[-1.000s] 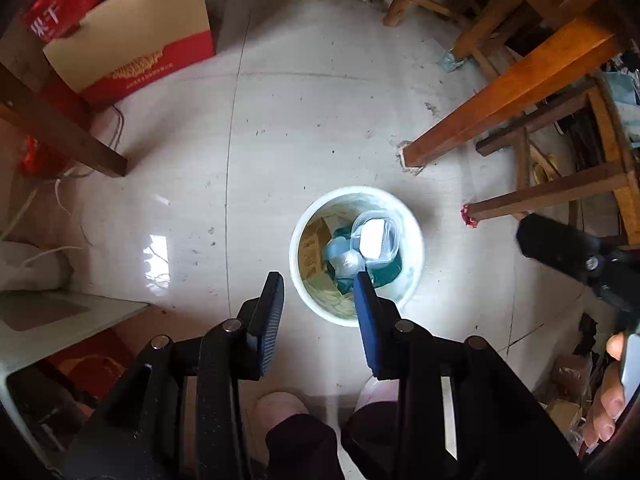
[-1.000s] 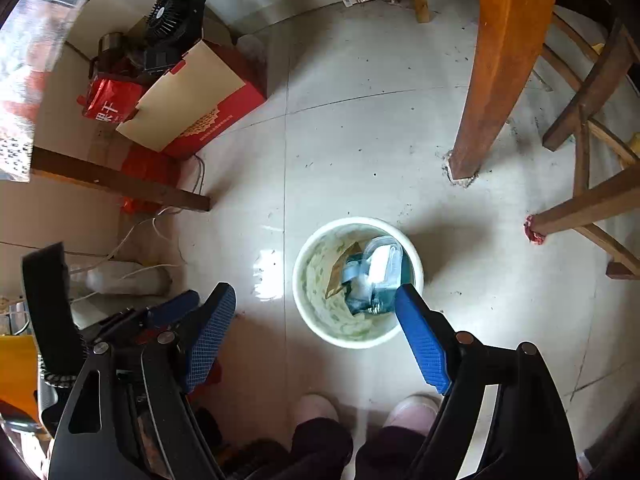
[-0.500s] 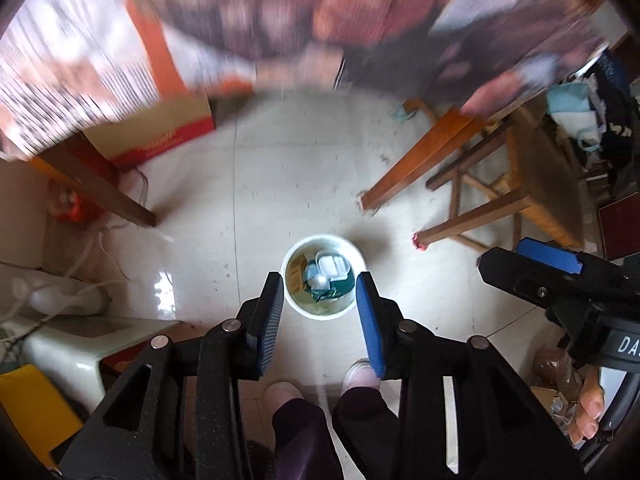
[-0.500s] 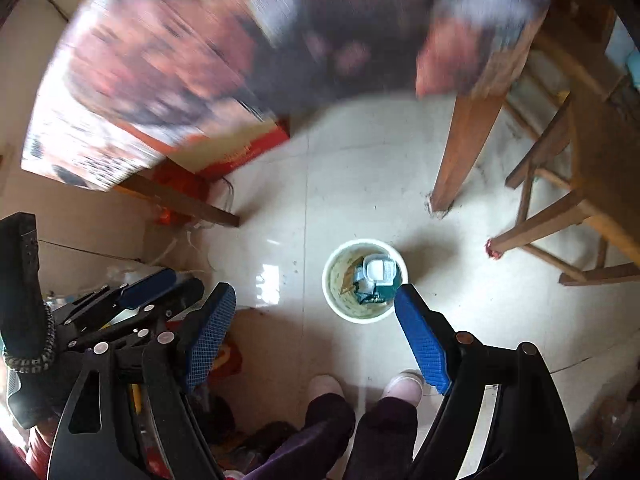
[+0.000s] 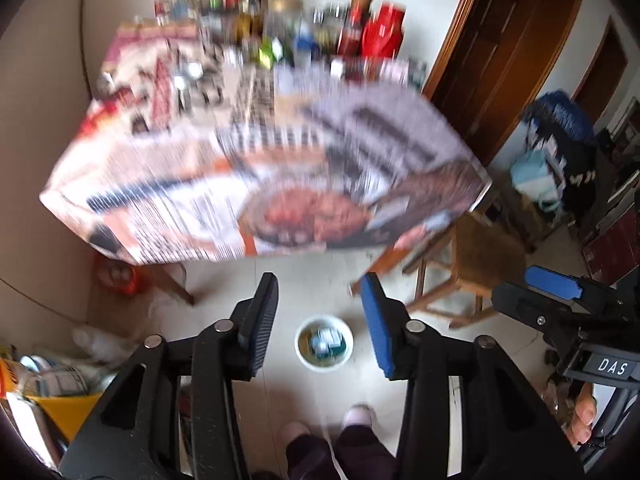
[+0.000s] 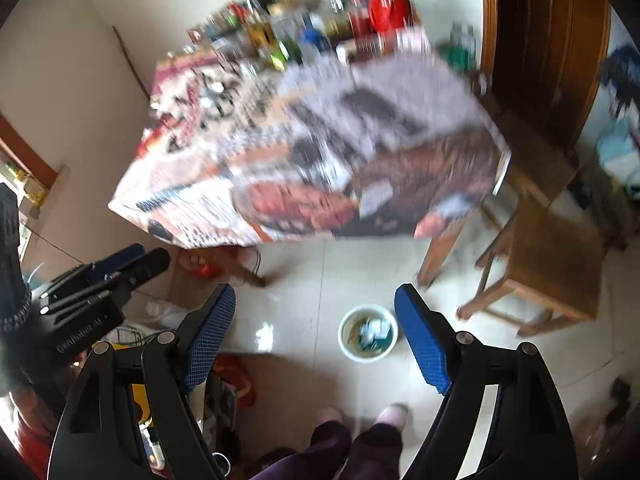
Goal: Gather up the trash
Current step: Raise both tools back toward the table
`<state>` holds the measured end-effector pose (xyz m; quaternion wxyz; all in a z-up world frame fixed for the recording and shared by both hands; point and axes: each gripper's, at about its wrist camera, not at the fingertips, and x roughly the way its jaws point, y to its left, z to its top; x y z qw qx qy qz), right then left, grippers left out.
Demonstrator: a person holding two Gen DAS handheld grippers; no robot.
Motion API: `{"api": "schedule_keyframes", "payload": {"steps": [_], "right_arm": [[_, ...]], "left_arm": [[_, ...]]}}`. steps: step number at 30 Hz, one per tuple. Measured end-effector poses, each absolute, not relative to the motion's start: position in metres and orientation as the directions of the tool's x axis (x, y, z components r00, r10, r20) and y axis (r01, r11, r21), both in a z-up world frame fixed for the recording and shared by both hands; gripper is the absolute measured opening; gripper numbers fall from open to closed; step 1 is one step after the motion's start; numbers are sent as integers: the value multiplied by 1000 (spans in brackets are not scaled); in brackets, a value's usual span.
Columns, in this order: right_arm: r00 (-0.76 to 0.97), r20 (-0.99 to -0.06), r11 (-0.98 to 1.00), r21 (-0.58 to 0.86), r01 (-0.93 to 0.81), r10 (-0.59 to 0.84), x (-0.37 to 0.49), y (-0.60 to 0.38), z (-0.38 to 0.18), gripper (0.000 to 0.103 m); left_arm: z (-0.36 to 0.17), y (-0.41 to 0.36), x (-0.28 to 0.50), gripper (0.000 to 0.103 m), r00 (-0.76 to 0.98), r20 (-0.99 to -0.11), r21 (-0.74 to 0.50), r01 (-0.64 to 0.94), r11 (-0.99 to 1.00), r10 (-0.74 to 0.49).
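Note:
A white trash bin [image 5: 324,345] stands on the tiled floor far below, with a clear plastic box and green and brown wrappers inside; it also shows in the right wrist view [image 6: 368,338]. My left gripper [image 5: 320,320] is open and empty, high above the bin. My right gripper [image 6: 316,332] is open wide and empty, also high above the floor. The right gripper also shows at the right edge of the left wrist view [image 5: 560,300], and the left gripper at the left of the right wrist view [image 6: 100,280].
A table [image 5: 260,184] covered in printed paper fills the upper view, blurred, with many bottles and jars [image 5: 288,32] at its far edge. A wooden stool [image 5: 476,264] stands right of the bin. My feet [image 5: 356,416] are below. Clutter lies at left [image 5: 48,380].
Both grippers have risen far from the bin, which now looks much smaller. The views have tilted up, so the tabletop and bottles are now in sight. Both stay open.

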<state>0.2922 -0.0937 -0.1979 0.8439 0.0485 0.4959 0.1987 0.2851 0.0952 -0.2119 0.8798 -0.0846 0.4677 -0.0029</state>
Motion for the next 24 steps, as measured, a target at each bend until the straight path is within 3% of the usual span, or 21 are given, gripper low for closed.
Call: {"api": "schedule_keyframes", "payload": {"steps": [5,14,19,21,24], "right_arm": [[529,-765,924,238,-299,369,272,-92,-145,79],[679,-649,937,177,-302,342,246,-83,-75,84],[726,-606,944,159,-290,325,244,-83,-55,96],[746,-587,948,155,-277,314,247,-86,-49,100],[763,-573,954,149,-260,298,257,-90,-46,103]], "left_arm": [[-153,108,261,44,636,-767,-166,-59,984,-91],[-81,121,230,57,724,-686,-120,-10,993,-76],[-51,132,227,83,782,-621,-114,-25,993,-52],[-44,137,229,89,796,-603,-126,-33,991,-51],[-39,141,239,90,808,-588,-132,-45,990,-42]]}}
